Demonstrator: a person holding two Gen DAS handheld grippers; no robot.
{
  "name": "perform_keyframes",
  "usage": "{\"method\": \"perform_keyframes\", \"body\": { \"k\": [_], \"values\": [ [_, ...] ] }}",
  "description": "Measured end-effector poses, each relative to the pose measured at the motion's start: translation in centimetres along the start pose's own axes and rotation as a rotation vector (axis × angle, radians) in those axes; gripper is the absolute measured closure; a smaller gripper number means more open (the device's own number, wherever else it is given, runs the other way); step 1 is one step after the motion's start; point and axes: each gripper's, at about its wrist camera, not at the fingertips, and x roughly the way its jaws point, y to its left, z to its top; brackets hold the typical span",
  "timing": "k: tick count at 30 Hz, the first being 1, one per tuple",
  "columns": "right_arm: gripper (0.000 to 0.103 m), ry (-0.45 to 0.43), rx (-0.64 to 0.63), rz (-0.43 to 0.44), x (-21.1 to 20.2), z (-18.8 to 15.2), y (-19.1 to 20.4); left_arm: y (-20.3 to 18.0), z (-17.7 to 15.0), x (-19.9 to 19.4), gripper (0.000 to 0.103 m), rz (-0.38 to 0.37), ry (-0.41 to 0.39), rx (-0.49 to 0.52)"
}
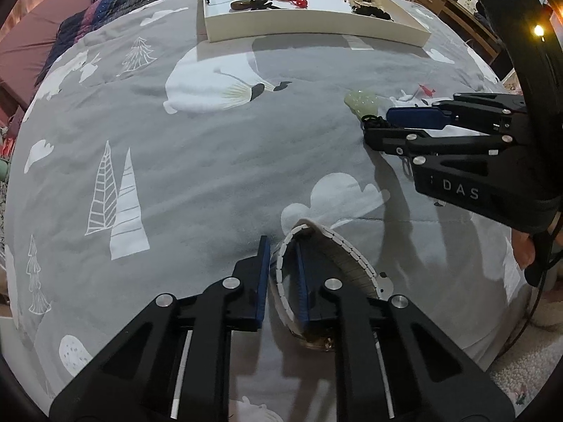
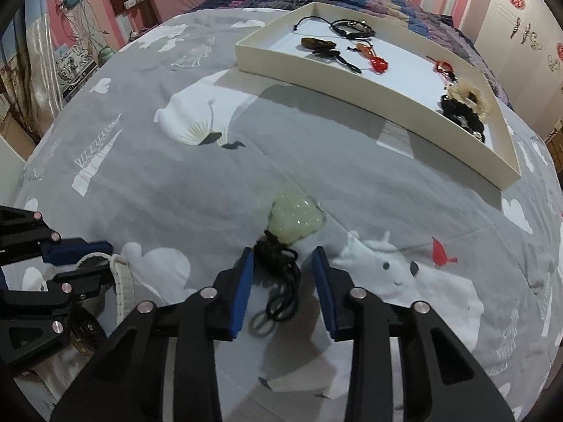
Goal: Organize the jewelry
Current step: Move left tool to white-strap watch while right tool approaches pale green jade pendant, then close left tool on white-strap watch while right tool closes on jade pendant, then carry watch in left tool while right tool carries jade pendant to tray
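1. The right gripper [image 2: 281, 267] points down at a grey printed bedspread [image 2: 176, 190], its blue pads either side of a black cord [image 2: 281, 281], not pressing it.
2. The cord runs to a pale green pendant [image 2: 295, 218] just ahead.
3. At left, the left gripper [image 2: 84, 256] pinches a white strap [image 2: 123, 281].
4. A cream tray [image 2: 369, 88] beyond holds jewelry.

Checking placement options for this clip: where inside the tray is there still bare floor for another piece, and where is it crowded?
In the tray, the near middle, between the red charm and the scrunchies, is bare. The far-left corner with the black cord bracelet and brown pendant is crowded.
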Motion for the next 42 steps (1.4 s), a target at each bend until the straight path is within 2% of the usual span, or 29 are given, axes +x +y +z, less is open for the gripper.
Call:
{"method": "perform_keyframes", "body": {
  "k": [4, 9, 16, 22, 28, 33, 39, 42],
  "values": [
    [0.078, -0.003, 0.001, 0.020, 0.0, 0.0, 0.0, -0.3, 0.0, 0.0, 0.096, 0.008, -0.002, 0.006],
    [0.086, -0.017, -0.011, 0.017, -0.2, -0.1, 0.1, 0.0, -0.1, -0.1, 0.098, 0.001, -0.002, -0.007],
    [0.087, -0.059, 0.039, 0.013, -1.5, -0.2, -1.6, 0.0, 0.7, -0.9, 0.098, 0.003, -0.032, -0.028],
    [0.087, -0.112, 0.106, 0.017, -3.6, 0.4, -4.4, -0.4, 3.0, -3.0, 0.098, 0.003, -0.098, -0.030],
    [0.087, -0.202, 0.159, -0.020, -7.3, 3.1, -7.8, -0.2, 8.1, -5.5, 0.098, 0.004, -0.175, -0.045],
    [0.087, -0.257, 0.178, -0.058, -9.3, 6.9, -10.3, 0.7, 14.3, -7.0, 0.097, -0.006, -0.237, -0.072],
    [0.087, -0.256, 0.184, -0.082, -8.0, 11.9, -12.2, 2.8, 21.6, -5.1, 0.097, 0.045, -0.274, -0.153],
    [0.087, -0.233, 0.200, -0.091, -5.6, 14.1, -13.3, 3.8, 24.3, -2.6, 0.097, 0.039, -0.265, -0.182]
  ]
}}
